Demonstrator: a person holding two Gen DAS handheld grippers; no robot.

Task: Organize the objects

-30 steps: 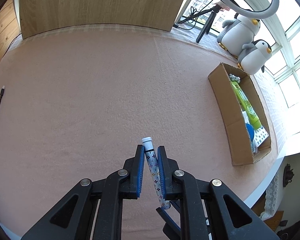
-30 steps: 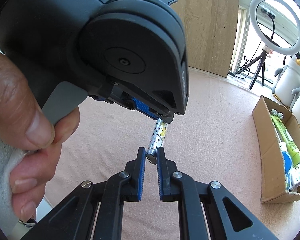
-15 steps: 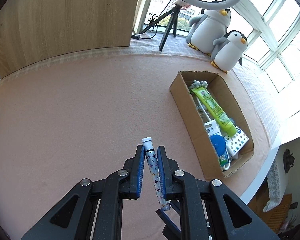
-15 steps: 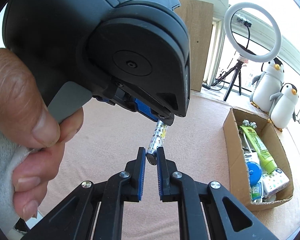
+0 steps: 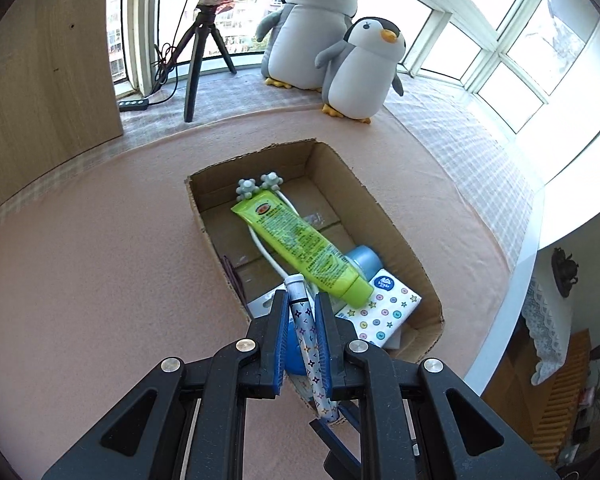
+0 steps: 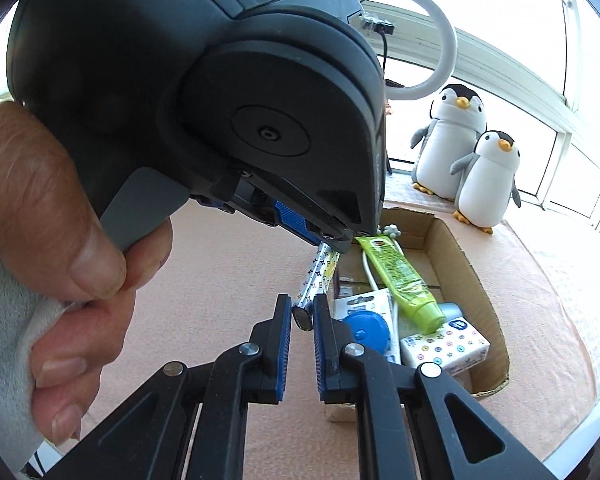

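The person is putting things away in a cardboard box [image 5: 396,232], and right now it is the turn of a patterned pen [image 5: 306,334]. The left gripper [image 5: 302,312] pinches the pen between its blue pads. The right gripper [image 6: 302,316] has its fingers around the dark end of the same pen [image 6: 314,280], and it looks pressed onto that end, though a thin gap shows on one side, so I cannot tell for sure that it is squeezing.

The pen is up in the air, over the near end of the box. It is not in the box yet.

The pen is long and thin. From the left wrist view, its long line runs along the gripper fingers. Its white, see-through cap end points forward, toward the green tube [image 5: 300,248] and the two toy penguins [image 5: 360,68] by the window. Its other end points back toward the person and a little down.

The box already holds the green tube, a white massager with bumpy gray balls [image 5: 256,188], a blue round lid [image 6: 364,330], and a dotted tissue pack [image 5: 384,312].

I think the carrying step is almost done. Next, the pen needs to go lower into the box and both grippers need to let go. A good spot looks like the bare strip along the left side of the box, beside the green tube. If the pen stays tilted, it may lean on the tube or the box wall.
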